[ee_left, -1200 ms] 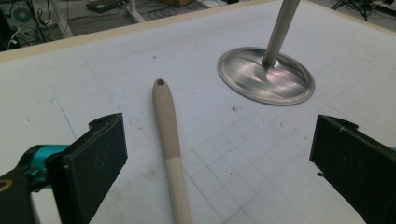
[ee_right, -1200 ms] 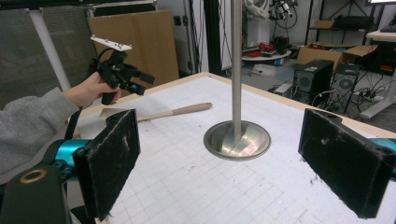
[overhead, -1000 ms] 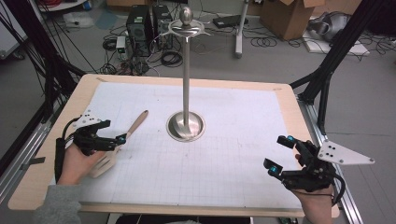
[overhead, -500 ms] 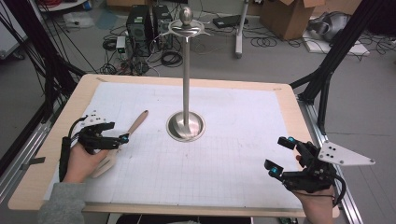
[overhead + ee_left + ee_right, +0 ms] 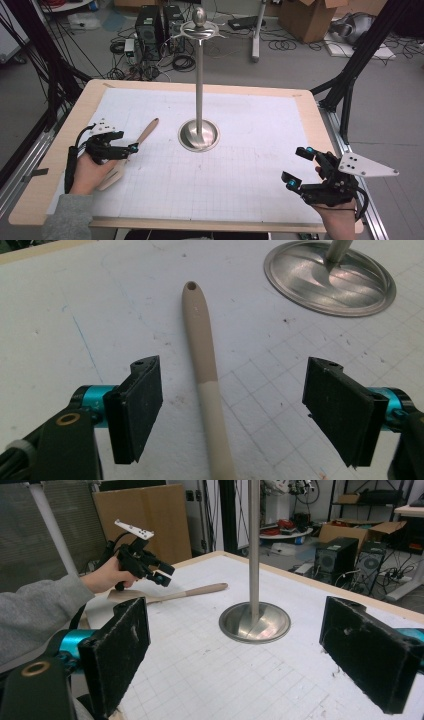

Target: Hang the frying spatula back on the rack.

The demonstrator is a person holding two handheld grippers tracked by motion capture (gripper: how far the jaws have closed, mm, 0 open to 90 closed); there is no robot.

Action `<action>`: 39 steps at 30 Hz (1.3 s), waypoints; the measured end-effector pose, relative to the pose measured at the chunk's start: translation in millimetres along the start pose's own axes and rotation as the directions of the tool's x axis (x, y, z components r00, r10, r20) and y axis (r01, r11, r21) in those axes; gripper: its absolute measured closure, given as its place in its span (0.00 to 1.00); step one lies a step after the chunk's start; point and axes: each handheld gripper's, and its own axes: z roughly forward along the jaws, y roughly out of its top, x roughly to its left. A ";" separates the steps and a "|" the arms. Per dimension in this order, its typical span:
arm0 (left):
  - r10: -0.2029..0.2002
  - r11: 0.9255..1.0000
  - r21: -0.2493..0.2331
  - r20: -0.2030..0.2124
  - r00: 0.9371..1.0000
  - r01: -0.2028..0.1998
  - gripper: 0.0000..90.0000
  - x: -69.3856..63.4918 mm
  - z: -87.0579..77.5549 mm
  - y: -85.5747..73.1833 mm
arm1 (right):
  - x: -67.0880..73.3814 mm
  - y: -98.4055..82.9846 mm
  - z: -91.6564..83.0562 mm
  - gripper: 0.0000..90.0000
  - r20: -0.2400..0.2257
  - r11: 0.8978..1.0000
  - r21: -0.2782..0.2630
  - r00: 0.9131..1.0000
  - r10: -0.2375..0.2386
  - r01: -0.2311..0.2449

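Clearly the grasp comes next: the left hand-held gripper (image 5: 232, 410), its jaws just now closing but not yet touching, straddles the handle of the beige wooden spatula (image 5: 205, 365) lying near the worktop's (image 5: 250, 200) left edge. Centre both pads before squeezing; the blade probably sits under the hand. The right hand-held gripper (image 5: 300, 167) waits, jaws apart, near the right front corner.
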 end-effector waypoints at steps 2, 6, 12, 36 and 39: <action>-0.006 1.000 0.000 0.005 1.000 0.006 0.28 1.0 1.3 -0.6 | -0.1 -0.3 -0.2 0.13 0.000 1.000 0.002 1.000 0.003 -0.003; -0.005 1.000 0.022 -0.006 1.000 0.005 0.29 2.4 4.6 -1.7 | -0.1 -0.6 -0.4 0.13 0.001 1.000 0.004 1.000 0.007 -0.007; -0.005 0.999 0.043 -0.009 1.000 0.006 0.31 3.6 6.9 -2.3 | -0.1 -0.9 -0.2 0.13 -0.001 1.000 0.004 1.000 0.008 -0.008; -0.018 0.988 0.156 -0.021 1.000 0.021 0.48 3.5 18.9 -7.8 | 0.1 -2.5 2.0 0.13 -0.006 1.000 0.016 1.000 0.011 -0.011; -0.027 0.986 0.166 -0.021 0.999 0.030 0.51 3.8 20.2 -8.6 | -0.2 -2.5 2.6 0.13 -0.007 1.000 0.013 1.000 0.003 -0.002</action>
